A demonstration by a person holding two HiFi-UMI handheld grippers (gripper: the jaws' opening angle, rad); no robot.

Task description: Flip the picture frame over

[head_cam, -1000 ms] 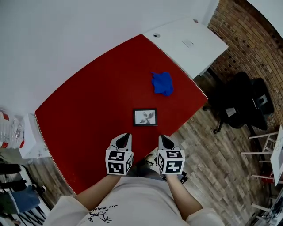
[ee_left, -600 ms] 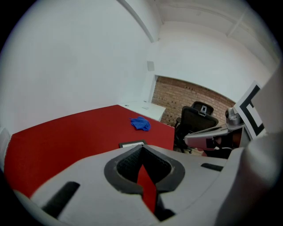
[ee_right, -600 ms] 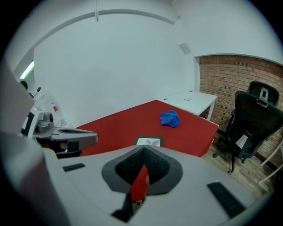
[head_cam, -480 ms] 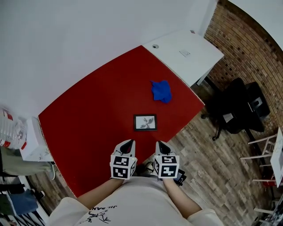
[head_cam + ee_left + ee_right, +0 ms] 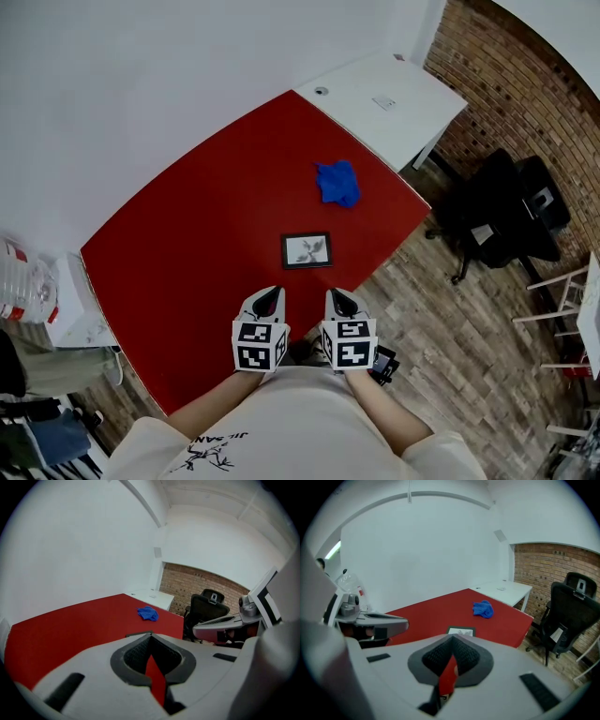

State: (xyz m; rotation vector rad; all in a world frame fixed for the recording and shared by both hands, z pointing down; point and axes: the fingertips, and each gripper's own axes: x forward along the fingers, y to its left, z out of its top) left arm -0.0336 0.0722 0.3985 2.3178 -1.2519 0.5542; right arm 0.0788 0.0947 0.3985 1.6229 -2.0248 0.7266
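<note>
A small dark picture frame (image 5: 307, 250) lies flat, picture side up, on the red table (image 5: 187, 234) near its front edge; the right gripper view shows the frame (image 5: 461, 631) just beyond the jaws. My left gripper (image 5: 270, 295) and right gripper (image 5: 339, 298) hover side by side at the table's near edge, short of the frame and apart from it. Both are shut with nothing between the jaws. In the left gripper view only the frame's edge (image 5: 138, 633) peeks over the left gripper (image 5: 151, 641).
A crumpled blue cloth (image 5: 338, 182) lies on the table behind the frame. A white desk (image 5: 384, 101) adjoins the far corner. A black office chair (image 5: 502, 211) stands on the wood floor at right; a white box with plastic bottles (image 5: 37, 291) is at left.
Both grippers have drawn closer together, the right one shifting left. The frame and cloth lie as before.
</note>
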